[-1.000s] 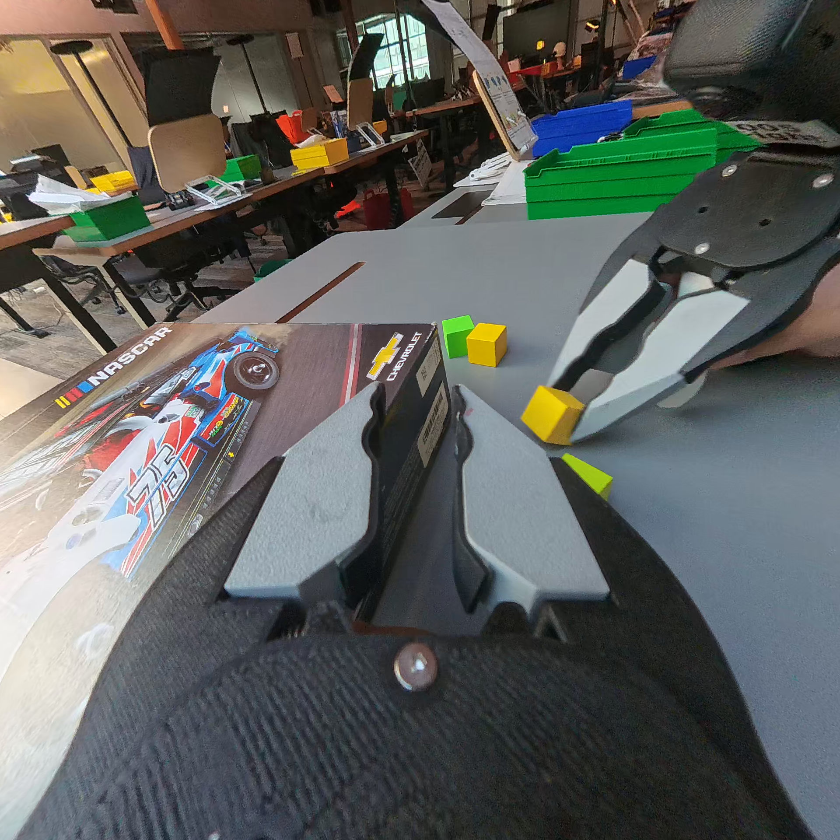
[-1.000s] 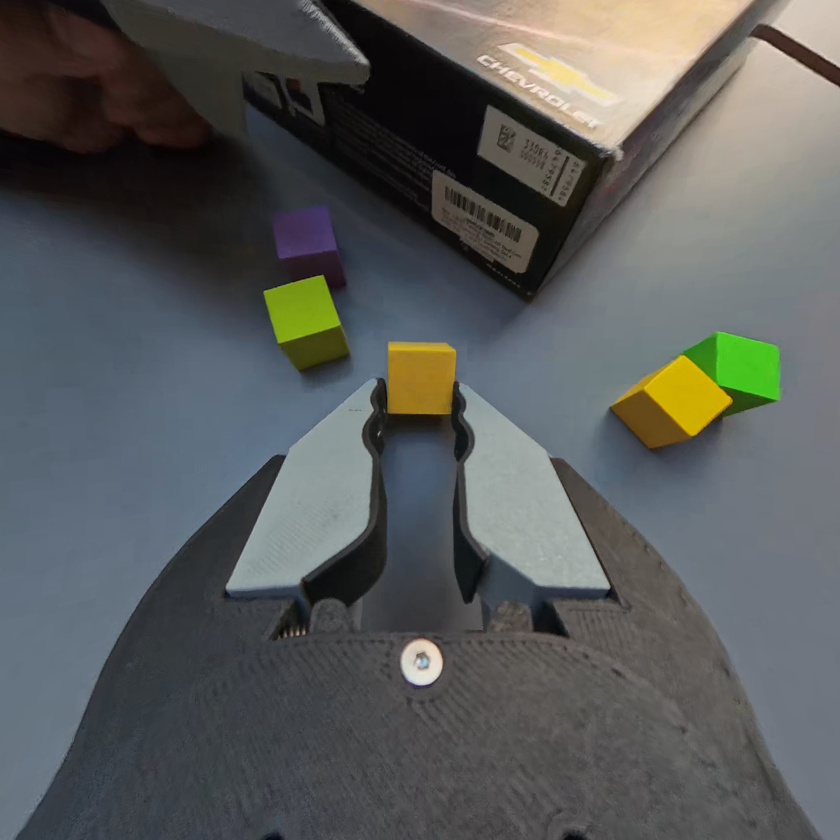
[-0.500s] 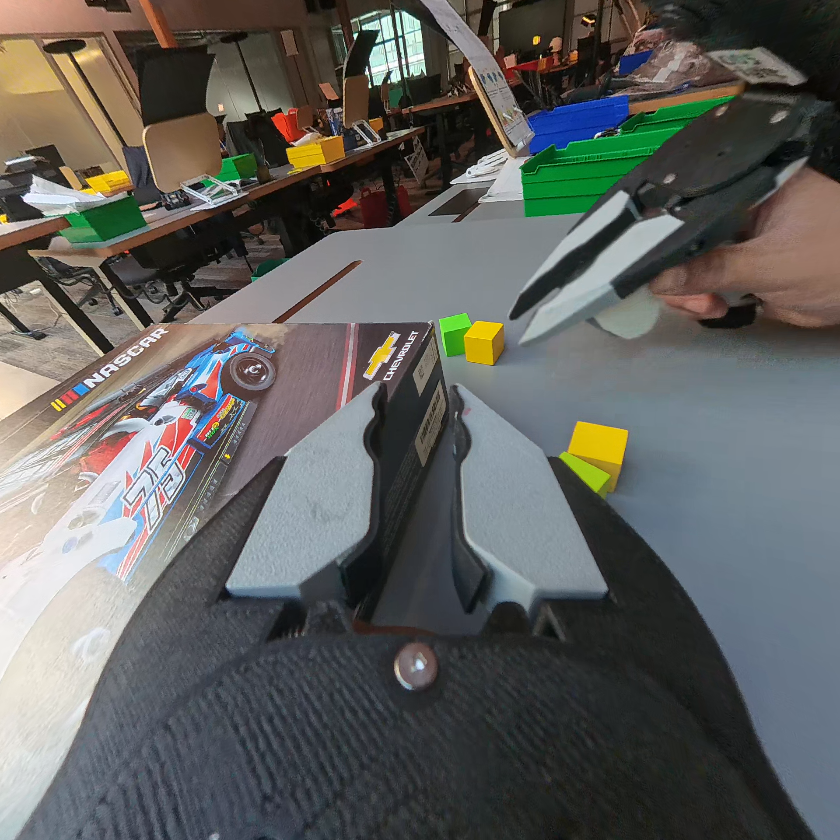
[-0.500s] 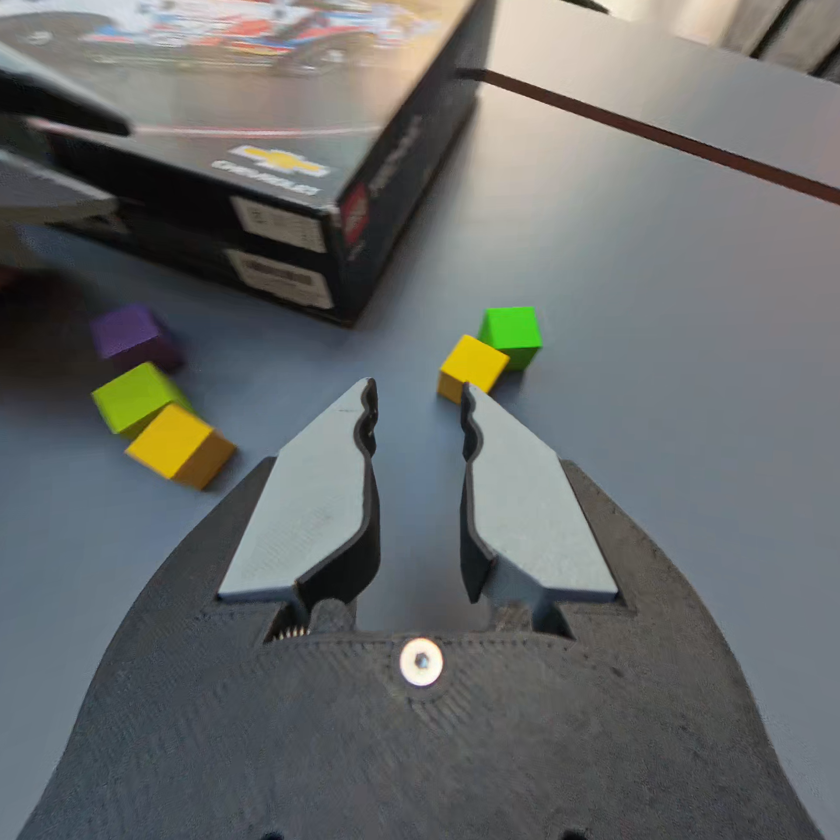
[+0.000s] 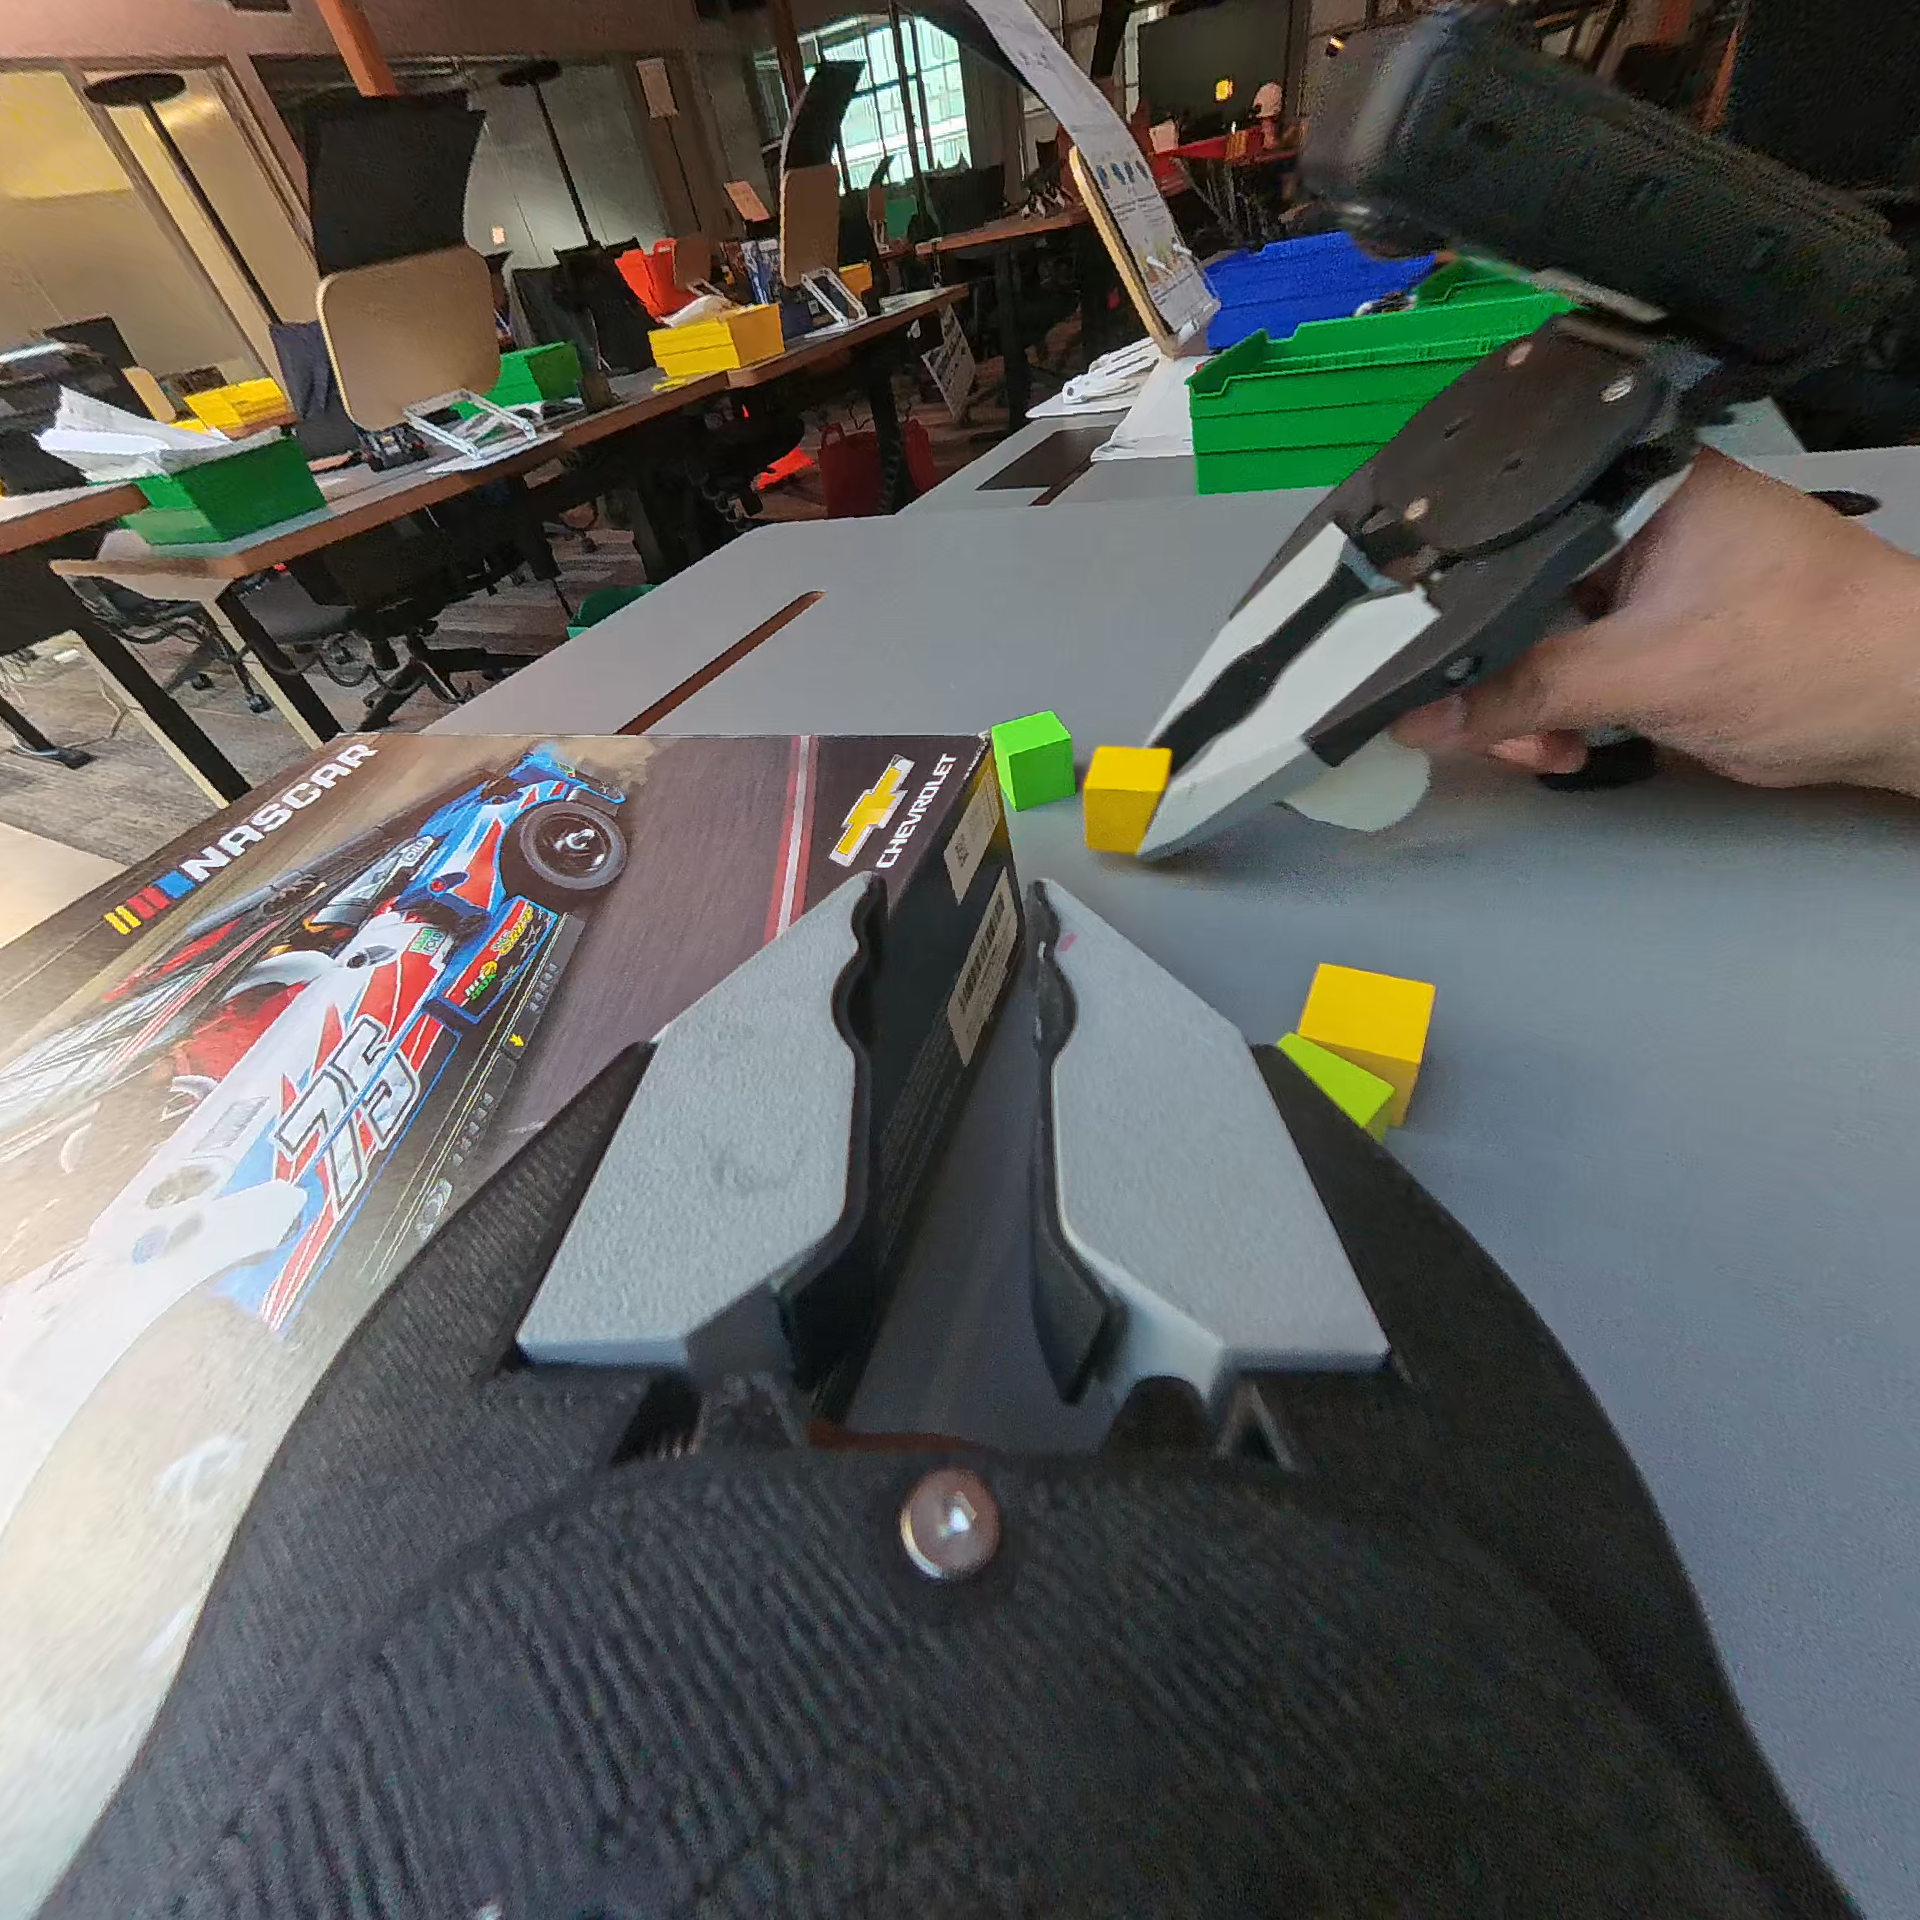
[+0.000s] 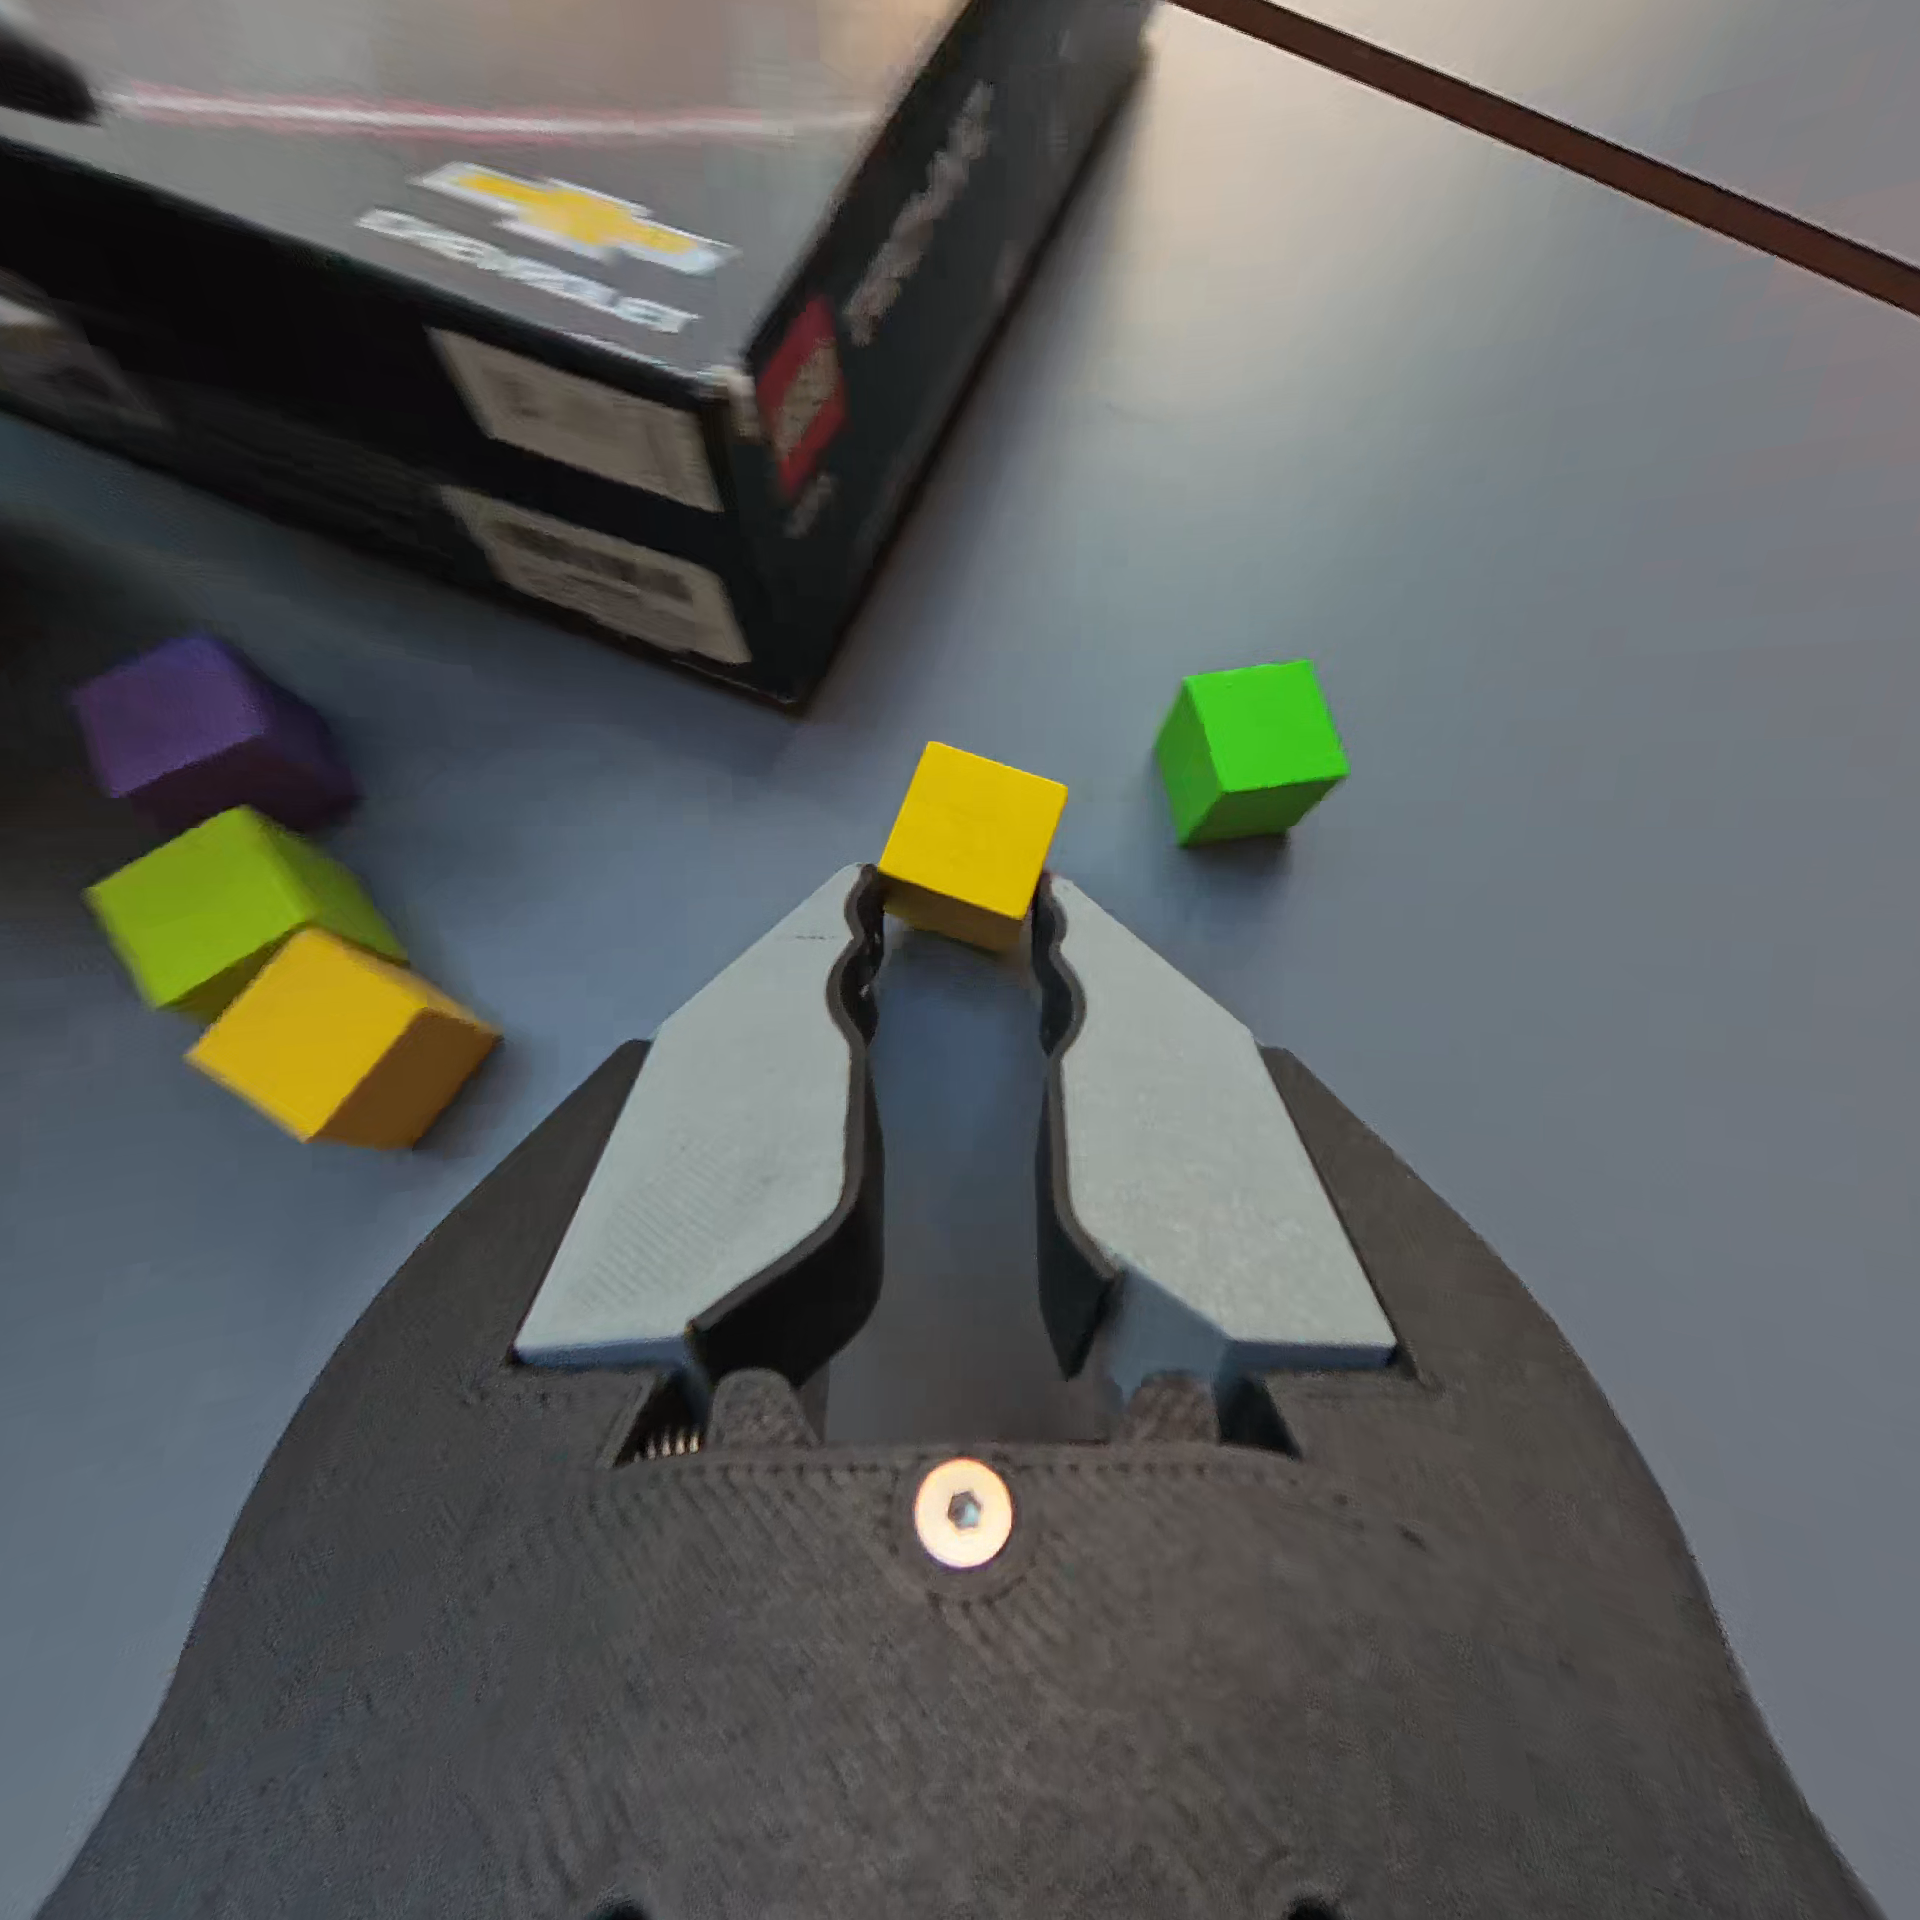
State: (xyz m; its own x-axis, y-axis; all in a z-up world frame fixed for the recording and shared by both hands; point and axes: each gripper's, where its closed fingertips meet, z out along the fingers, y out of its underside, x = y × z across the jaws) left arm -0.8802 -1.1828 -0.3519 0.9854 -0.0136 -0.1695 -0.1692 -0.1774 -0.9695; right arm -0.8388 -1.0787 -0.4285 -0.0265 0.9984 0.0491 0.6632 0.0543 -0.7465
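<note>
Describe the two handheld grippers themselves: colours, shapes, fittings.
Both grippers, left and right, have a rounded black ribbed-plastic body, one silver screw at the centre, and two pale grey wedge-shaped fingers lined with wavy black pads. A small spring shows at the finger base.

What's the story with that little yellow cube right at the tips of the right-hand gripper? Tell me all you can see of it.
The yellow cube is small, plain, matte and sharp-edged, with a wood-like look. It sits between the tips of the right gripper, whose dark pads press on its two sides. It is turned slightly askew. The table lies beneath it, the green cube stands apart to its right, and the box corner lies beyond it.
</note>
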